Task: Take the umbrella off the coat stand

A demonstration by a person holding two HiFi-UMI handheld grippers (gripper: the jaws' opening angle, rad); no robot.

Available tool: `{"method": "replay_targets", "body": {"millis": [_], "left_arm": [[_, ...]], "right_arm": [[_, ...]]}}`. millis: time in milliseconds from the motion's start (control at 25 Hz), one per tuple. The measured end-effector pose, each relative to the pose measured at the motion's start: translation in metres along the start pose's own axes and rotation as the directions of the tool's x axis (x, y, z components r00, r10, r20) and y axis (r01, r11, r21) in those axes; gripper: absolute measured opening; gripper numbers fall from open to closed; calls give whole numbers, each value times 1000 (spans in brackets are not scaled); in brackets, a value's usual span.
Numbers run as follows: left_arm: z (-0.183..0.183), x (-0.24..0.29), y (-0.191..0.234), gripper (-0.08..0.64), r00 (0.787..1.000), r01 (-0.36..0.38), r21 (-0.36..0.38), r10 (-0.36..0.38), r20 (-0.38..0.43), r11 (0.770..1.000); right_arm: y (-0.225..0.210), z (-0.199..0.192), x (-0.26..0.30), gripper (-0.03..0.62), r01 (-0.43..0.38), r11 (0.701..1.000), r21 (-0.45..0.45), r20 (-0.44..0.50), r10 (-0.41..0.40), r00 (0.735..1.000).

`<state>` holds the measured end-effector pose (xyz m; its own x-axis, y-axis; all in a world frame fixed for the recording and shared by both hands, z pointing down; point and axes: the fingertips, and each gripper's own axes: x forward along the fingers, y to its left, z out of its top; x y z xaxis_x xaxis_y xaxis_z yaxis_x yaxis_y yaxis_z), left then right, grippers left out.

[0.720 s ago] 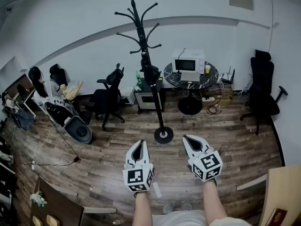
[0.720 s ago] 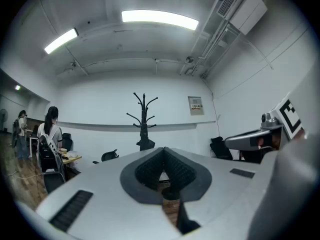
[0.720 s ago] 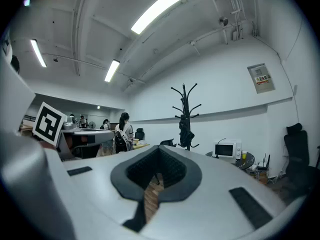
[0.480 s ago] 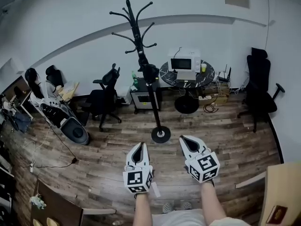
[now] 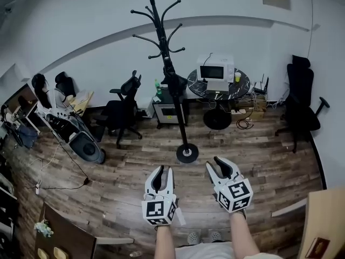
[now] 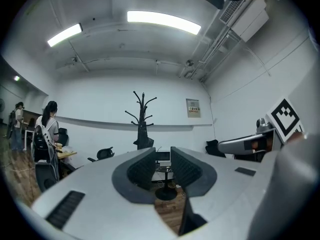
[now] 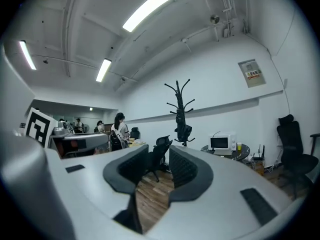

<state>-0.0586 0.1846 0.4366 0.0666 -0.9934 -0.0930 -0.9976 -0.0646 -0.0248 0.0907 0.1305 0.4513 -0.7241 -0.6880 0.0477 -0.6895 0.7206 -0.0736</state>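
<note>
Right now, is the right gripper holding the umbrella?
No: the right gripper has its jaws apart with nothing between them, and the umbrella hangs on the coat stand.

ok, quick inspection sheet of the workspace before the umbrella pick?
Surface: wood plank floor; coat stand upright on its round base.
Job's things: dark folded umbrella hangs partway up the coat stand, not yet taken.
Clutter: round table with a microwave behind the stand; office chair at picture left of it, second chair by the right wall.
Grippers: left tool and right tool both open, empty, held level, short of the stand.
Cables: black cable loose on the floor at picture left; tangle of cords beside the table.
Surroundings: white walls; people at desks far left.
</note>
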Motion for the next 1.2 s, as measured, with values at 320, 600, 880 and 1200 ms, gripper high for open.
{"method": "replay_targets", "body": {"millis": [320,600,880,1200], "left_arm": [[-10,-12,16,164,1000,17,-22,-17,-10,1000],[-30,-26,61,164,1000,4,-40,-4,-11,999],[-38,-30,90,164,1000,20,-110,-18,21,994],[-37,6,111,163,1000,23,-89,-21,17,996]], "right_arm": [[18,-8,9,181,-68,996,56,36,67,997],[41,-26,26,195,-56,997,61,38,54,998],[53,-46,37,199,-40,998,42,5,40,999],[34,-32,75,201,-34,999,36,17,34,999]]}}
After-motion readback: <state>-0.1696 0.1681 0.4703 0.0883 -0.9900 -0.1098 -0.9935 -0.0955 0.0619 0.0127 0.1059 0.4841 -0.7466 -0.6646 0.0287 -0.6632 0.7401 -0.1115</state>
